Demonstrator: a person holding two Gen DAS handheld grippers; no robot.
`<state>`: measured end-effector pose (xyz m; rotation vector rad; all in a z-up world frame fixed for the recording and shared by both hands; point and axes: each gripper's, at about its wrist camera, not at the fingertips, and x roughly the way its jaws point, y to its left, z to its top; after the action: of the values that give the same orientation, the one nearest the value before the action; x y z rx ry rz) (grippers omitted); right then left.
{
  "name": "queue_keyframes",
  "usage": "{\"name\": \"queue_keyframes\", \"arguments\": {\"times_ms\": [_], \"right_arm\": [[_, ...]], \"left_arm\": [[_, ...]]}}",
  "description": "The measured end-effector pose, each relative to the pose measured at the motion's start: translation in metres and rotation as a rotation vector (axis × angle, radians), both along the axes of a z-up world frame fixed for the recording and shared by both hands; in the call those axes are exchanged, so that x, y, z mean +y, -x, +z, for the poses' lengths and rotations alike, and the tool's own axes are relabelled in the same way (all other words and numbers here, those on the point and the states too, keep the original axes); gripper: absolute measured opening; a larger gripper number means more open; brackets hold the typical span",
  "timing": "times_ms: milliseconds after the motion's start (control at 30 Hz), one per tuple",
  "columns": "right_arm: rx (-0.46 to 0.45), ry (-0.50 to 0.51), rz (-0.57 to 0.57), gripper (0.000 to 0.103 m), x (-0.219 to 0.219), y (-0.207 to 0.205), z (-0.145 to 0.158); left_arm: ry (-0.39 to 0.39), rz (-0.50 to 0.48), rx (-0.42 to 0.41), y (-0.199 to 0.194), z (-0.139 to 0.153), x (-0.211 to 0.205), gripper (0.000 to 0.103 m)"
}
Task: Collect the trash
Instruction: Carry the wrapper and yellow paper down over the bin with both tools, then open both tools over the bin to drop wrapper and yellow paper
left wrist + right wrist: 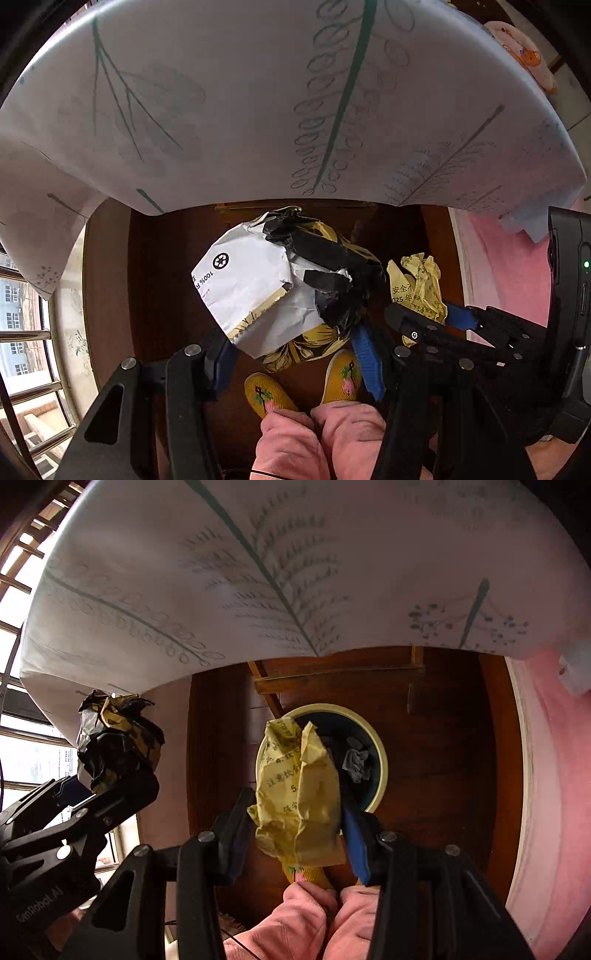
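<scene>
My left gripper [295, 354] is shut on a crumpled white, black and yellow paper bag [273, 291] with a recycling mark, held above the dark wood floor. The same bag [118, 746] shows at the left of the right wrist view, in the left gripper [110, 790]. My right gripper [295, 830] is shut on a crumpled yellow paper [299, 797] with printed characters; this yellow paper [417, 288] shows in the right gripper [439, 321] in the left view. Just beyond it on the floor stands a round cream-rimmed bin [382, 760] holding a grey crumpled wad [356, 764].
A table with a white leaf-print cloth [258, 110] overhangs the top of both views. A person's pink trouser legs [321, 439] and yellow slippers [269, 395] stand below the grippers. Pink fabric [554, 775] lies at the right, a barred window [22, 332] at the left.
</scene>
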<state>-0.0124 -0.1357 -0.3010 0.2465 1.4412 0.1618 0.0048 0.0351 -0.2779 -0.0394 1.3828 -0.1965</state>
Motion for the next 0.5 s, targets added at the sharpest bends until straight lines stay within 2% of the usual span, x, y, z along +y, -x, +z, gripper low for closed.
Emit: {"name": "queue_keyframes", "arguments": {"times_ms": [133,267,300,433,500], "right_arm": [[0.023,0.005,0.026,0.046,-0.004,-0.005,-0.047],[0.042,0.004,0.04,0.046,-0.006,-0.008,-0.082],[0.043,0.0,0.041,0.046,-0.007,-0.008,-0.089],[0.056,-0.025,0.03,0.049,-0.008,-0.01,-0.105],[0.067,-0.029,0.022,0.055,-0.011,-0.011,-0.109]], "left_arm": [[-0.02,0.029,0.031,-0.001,-0.045,-0.005,0.054],[-0.018,0.052,0.068,0.0,-0.078,-0.009,0.056],[-0.011,0.056,0.081,0.0,-0.085,-0.01,0.056],[0.003,0.088,0.102,0.003,-0.099,-0.006,0.069],[0.0,0.101,0.102,0.003,-0.1,-0.001,0.071]]}}
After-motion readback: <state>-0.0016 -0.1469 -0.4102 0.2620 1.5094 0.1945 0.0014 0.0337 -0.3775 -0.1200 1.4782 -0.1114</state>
